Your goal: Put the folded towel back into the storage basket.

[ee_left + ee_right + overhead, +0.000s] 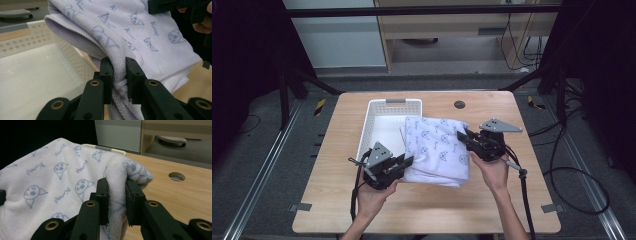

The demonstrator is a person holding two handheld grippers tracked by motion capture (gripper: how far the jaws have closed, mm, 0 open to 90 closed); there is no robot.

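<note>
Draping over the right rim of the white perforated plastic basket (384,120) at frame centre, the folded white towel with blue prints (437,150) is pinched by the left gripper (408,161) and right gripper (463,135), both clamped on cloth.

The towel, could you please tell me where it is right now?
In the high view the towel lies mid-table, draped over the basket's right edge, pinched between both grippers.

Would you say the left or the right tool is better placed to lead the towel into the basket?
Probably the left tool: it grips the towel right at the basket wall; the right tool grips farther away.
</note>
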